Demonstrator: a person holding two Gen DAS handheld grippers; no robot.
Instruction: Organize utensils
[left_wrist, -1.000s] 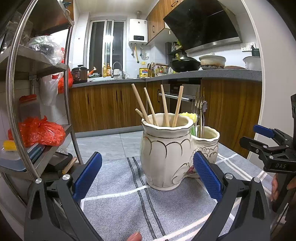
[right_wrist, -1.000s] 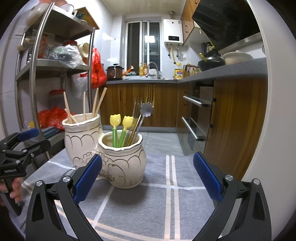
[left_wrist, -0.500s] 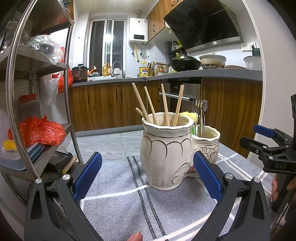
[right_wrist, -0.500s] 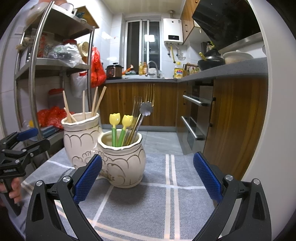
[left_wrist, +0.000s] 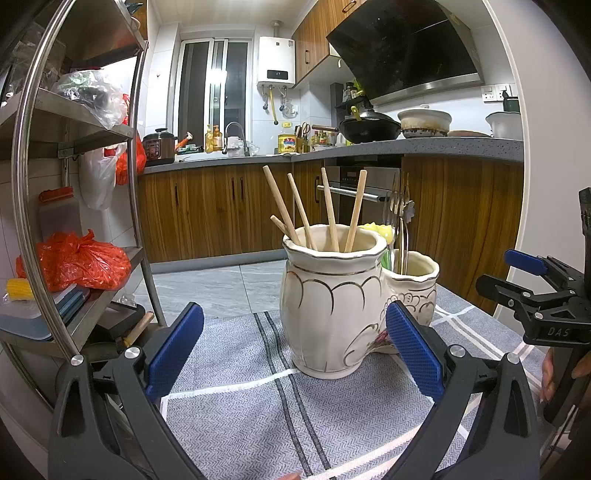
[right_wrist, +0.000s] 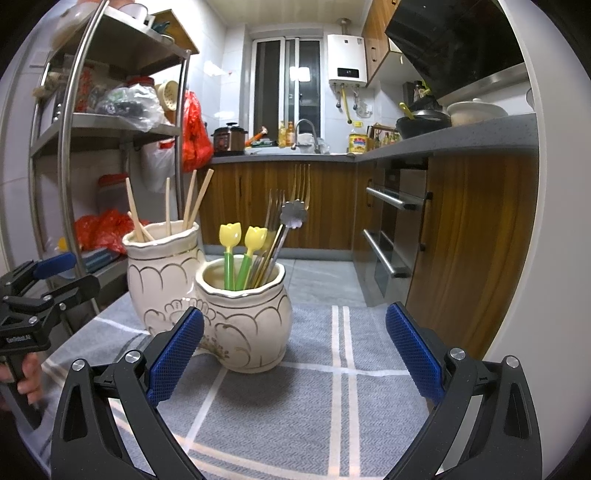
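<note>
From the left wrist, nothing has shifted in the last second: the left gripper (left_wrist: 293, 347) still hangs wide open and empty before the tall jar (left_wrist: 330, 302), chopsticks (left_wrist: 327, 210) standing inside. From the right wrist, the right gripper (right_wrist: 293, 349) likewise stays spread and empty by the short jar (right_wrist: 243, 317), forks (right_wrist: 275, 225) and yellow-topped picks (right_wrist: 242, 251) in it, so the sorting looks finished.

Chopsticks (left_wrist: 327, 210) upright in tall jar (left_wrist: 332, 306)

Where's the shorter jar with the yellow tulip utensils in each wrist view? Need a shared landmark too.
Left wrist: shorter jar sits right of centre, mostly hidden behind the taller chopstick jar.
Right wrist: shorter jar is left of centre, in front, fully visible.
Shared landmark: the white water heater on the back wall.
</note>
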